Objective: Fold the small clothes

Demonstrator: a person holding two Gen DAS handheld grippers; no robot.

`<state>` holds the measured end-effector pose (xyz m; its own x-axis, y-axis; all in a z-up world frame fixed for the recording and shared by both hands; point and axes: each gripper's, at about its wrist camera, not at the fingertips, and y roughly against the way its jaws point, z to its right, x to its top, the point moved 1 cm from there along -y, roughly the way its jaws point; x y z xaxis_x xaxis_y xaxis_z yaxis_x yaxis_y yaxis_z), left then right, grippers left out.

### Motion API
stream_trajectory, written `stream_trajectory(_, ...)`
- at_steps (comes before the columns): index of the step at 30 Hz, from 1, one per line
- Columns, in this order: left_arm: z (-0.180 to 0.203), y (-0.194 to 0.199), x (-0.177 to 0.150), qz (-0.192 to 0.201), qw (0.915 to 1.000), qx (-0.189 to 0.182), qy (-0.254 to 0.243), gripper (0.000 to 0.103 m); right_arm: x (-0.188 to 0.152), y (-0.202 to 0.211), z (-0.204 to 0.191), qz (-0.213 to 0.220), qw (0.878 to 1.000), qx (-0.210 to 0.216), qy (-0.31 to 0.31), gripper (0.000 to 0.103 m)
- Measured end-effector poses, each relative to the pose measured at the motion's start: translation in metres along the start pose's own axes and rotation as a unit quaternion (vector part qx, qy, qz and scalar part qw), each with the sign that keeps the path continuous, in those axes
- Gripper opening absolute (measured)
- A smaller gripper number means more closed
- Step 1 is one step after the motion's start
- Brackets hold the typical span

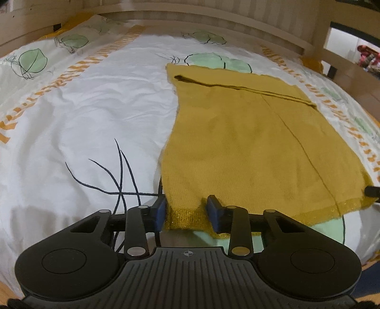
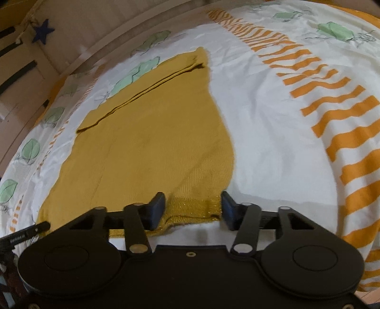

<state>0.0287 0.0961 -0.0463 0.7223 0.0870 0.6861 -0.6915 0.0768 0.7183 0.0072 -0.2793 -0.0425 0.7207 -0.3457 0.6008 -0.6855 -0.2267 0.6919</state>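
Note:
A mustard-yellow knitted garment (image 1: 237,142) lies flat on the bed, its sparkly hem toward me and a folded-over strip across its far end. My left gripper (image 1: 186,211) stands at the hem's near left corner. Its blue pads (image 1: 160,211) are a hand's breadth apart, with the hem lying between them. In the right wrist view the same garment (image 2: 154,142) stretches away to the upper left. My right gripper (image 2: 193,209) straddles the hem's near right corner, jaws partly apart with fabric between them. I see no firm pinch in either view.
The white bed cover (image 1: 95,107) with green leaves and orange stripes (image 2: 332,123) spreads around the garment. A wooden bed rail (image 1: 213,14) runs along the far side. A blue star (image 2: 42,31) hangs on the wooden side panel.

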Motion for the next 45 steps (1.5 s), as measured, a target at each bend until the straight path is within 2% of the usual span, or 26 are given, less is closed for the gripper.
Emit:
stream_trajectory(1, 0.0, 0.0, 0.0, 0.001, 1.0, 0.001, 0.002, 0.029, 0.0, 0.0, -0.001, 0.0, 1.0, 0.0, 0.005, 0.052)
stream_trajectory(3, -0.002, 0.001, 0.0, 0.008, 0.9998, -0.017, 0.005, 0.012, -0.001, 0.0, -0.002, 0.0, 1.0, 0.003, 0.008, 0.029)
stream_trajectory(6, -0.006, 0.001, 0.0, 0.008, 0.9992, -0.03, 0.023, 0.008, -0.001, 0.001, -0.001, 0.003, 1.0, 0.021, -0.003, 0.022)
stream_trajectory(12, -0.009, 0.009, 0.007, 0.034, 0.9971, -0.046, 0.05, 0.007, 0.003, 0.008, -0.006, 0.032, 0.999, 0.041, -0.005, 0.021)
stream_trajectory(17, -0.009, 0.02, 0.026, 0.062, 0.9942, -0.053, 0.071, 0.007, 0.016, 0.019, -0.01, 0.074, 0.995, 0.062, -0.022, 0.021)
stream_trajectory(21, -0.011, 0.025, 0.05, 0.079, 0.9916, -0.058, 0.085, 0.007, 0.033, 0.021, -0.016, 0.094, 0.993, 0.064, -0.029, 0.021)
stream_trajectory(27, -0.011, 0.023, 0.1, 0.106, 0.9891, -0.063, 0.081, 0.007, 0.074, 0.016, -0.023, 0.118, 0.989, 0.075, -0.042, 0.021)
stream_trajectory(39, -0.009, -0.037, 0.195, 0.127, 0.9844, -0.061, 0.105, 0.007, 0.18, -0.033, -0.041, 0.151, 0.985, 0.079, -0.027, 0.021)
stream_trajectory(45, -0.009, -0.084, 0.229, 0.117, 0.9874, -0.043, 0.097, 0.007, 0.221, -0.074, -0.039, 0.15, 0.986, 0.065, -0.03, 0.021)
